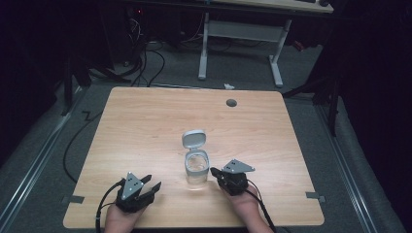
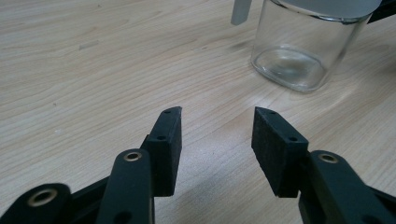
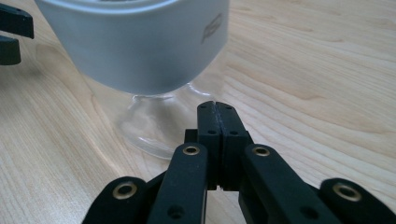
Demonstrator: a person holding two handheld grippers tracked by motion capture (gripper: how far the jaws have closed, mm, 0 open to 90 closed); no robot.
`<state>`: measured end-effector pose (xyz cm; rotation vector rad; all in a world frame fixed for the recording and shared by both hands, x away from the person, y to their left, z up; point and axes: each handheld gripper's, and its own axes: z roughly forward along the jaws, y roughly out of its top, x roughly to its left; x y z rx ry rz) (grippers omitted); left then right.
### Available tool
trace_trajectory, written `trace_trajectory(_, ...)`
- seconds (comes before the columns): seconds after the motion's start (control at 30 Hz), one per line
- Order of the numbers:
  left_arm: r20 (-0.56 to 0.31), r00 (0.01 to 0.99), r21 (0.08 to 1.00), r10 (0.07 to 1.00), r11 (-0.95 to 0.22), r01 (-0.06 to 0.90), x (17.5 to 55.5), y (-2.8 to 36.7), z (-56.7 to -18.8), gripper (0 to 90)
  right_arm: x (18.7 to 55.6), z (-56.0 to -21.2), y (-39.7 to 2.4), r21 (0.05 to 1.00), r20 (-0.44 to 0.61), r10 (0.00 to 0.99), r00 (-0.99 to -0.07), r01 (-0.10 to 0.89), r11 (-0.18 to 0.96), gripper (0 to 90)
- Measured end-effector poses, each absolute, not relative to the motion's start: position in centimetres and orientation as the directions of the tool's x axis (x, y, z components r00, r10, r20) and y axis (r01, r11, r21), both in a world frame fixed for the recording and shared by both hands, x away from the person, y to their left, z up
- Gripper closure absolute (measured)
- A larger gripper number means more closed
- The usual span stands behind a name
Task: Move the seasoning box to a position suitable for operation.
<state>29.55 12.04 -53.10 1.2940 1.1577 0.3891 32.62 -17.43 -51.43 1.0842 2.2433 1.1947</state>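
Clear glass jar point(image 1: 197, 170) with grey flip lid point(image 1: 194, 138) open, standing near the front-middle of the wooden table point(image 1: 145, 121), between both grippers.
Right gripper point(image 1: 214, 171) jaws pressed together, empty, tips just beside the jar; its own view adds a logo on the grey collar point(image 3: 135, 46). Left gripper point(image 1: 151, 183) jaws apart, empty, well short of the jar point(image 2: 303, 46). Grey cable port point(image 1: 231, 102) at far edge; grey carpet, white desk legs point(image 1: 240, 48), dark room.

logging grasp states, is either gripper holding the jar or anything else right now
Nothing is held. The left gripper is open over bare table, short of the clear jar. The right gripper is shut on nothing, its tips beside the jar.
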Motion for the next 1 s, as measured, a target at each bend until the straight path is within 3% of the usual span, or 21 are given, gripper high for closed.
trace_trajectory(0.73, -0.461, 0.486, 0.876, 0.743, 0.293, 0.383, 28.8, 10.1, -53.1, 56.9, 31.5, -51.7, -17.6, 0.827, 0.044, 0.770, -0.637, 0.456, 0.330, 89.7)
trace_trajectory(0.83, -0.497, 0.511, 0.857, 0.701, 0.306, 0.415, 28.2, 8.8, -52.8, 63.0, 31.2, -51.6, -18.1, 0.829, 0.047, 0.775, -0.630, 0.457, 0.321, 89.6)
trace_trajectory(0.87, -0.494, 0.507, 0.856, 0.707, 0.293, 0.426, 28.2, 8.0, -52.7, 67.2, 31.2, -51.6, -18.2, 0.831, 0.046, 0.777, -0.628, 0.456, 0.320, 89.6)
trace_trajectory(0.9, -0.481, 0.507, 0.861, 0.715, 0.277, 0.427, 28.0, 7.2, -52.6, 77.8, 31.1, -51.6, -18.5, 0.832, 0.037, 0.779, -0.625, 0.451, 0.323, 89.4)
trace_trajectory(1.0, -0.455, 0.541, 0.877, 0.707, 0.253, 0.407, 27.6, 4.9, -52.4, 83.1, 31.1, -51.7, -18.8, 0.831, 0.044, 0.785, -0.618, 0.459, 0.315, 89.4)
